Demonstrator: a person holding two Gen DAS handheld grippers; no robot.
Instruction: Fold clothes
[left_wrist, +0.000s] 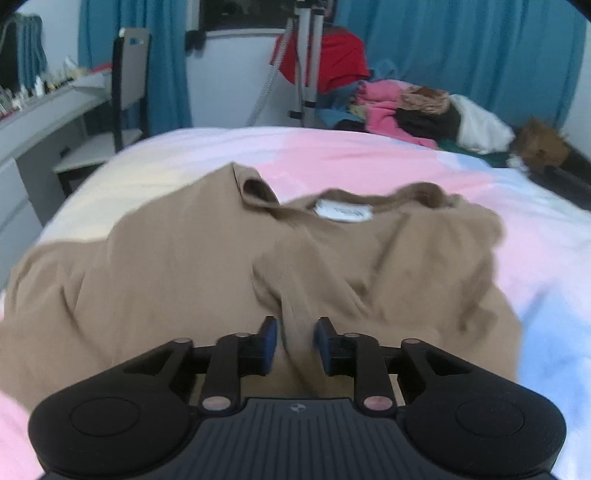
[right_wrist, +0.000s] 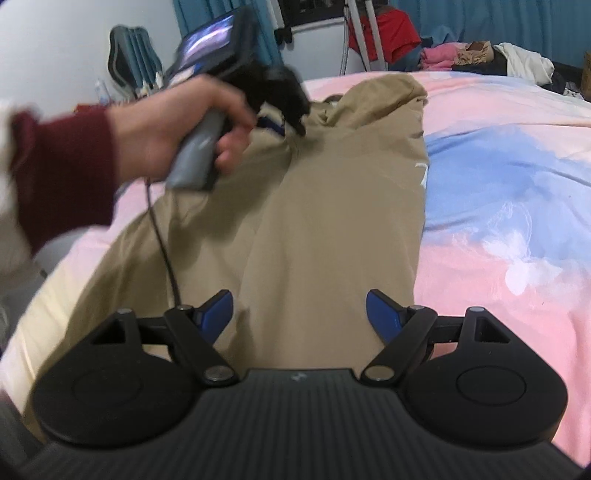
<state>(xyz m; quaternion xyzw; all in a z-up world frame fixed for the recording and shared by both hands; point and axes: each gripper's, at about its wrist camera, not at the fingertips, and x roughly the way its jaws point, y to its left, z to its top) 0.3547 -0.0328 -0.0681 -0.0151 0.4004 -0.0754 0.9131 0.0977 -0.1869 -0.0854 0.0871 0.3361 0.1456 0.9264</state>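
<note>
Shirt (left_wrist: 207, 258) ridge between parted left tongs (left_wrist: 295, 338), untouched.

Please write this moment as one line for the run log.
garment: tan shirt on bed | left hand-held gripper: open, fabric ridge between pads | right hand-held gripper: open above shirt

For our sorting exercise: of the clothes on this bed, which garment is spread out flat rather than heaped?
The tan shirt, laid across the pastel bedcover with its white neck label showing. The pink, red, white and dark clothes sit heaped at the far edge.
</note>
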